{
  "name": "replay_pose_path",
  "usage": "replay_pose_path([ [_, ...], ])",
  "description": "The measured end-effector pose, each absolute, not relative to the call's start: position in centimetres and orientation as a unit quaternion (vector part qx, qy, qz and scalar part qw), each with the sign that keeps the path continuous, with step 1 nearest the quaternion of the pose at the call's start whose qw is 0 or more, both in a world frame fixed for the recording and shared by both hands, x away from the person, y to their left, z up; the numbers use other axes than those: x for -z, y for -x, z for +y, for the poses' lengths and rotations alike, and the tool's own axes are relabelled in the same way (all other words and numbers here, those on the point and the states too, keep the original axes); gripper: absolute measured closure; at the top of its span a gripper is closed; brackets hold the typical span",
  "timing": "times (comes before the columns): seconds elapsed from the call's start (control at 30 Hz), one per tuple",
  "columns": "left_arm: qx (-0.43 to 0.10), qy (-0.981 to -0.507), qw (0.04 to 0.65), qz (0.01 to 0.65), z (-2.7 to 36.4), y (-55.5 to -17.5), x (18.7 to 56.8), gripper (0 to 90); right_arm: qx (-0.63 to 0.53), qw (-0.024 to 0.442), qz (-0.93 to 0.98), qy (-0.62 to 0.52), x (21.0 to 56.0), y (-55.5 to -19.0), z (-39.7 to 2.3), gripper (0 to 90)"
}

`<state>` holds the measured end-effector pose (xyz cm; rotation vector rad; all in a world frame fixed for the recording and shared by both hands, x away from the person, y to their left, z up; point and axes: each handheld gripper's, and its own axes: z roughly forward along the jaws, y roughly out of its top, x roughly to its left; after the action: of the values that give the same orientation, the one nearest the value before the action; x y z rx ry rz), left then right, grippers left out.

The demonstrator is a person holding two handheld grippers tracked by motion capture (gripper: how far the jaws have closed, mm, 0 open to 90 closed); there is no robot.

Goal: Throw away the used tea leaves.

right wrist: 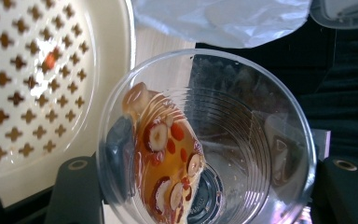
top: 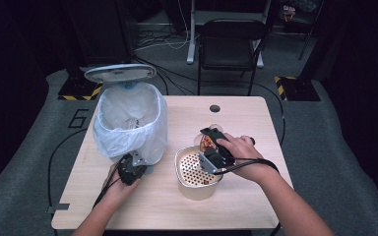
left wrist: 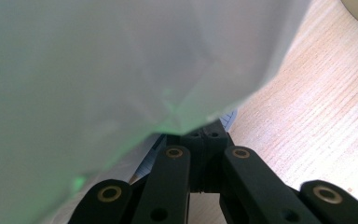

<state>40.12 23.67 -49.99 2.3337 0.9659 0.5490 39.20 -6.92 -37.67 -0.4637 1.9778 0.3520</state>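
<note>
Nearest, left gripper: jaws closed (nothing seen between them), against the bag-lined bin at the table's left edge. Right gripper: clamped on a tilted clear cup holding amber liquid and fruit, beside the perforated strainer near mid-table.
</note>
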Motion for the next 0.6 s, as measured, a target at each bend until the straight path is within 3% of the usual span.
replay_pose_path([
  [0.6,-0.199,-0.87,0.274,0.358,23.7,-40.1,49.9,90.0,0.037,0.565,0.75,0.342,40.1,-38.1,-4.9,35.4],
])
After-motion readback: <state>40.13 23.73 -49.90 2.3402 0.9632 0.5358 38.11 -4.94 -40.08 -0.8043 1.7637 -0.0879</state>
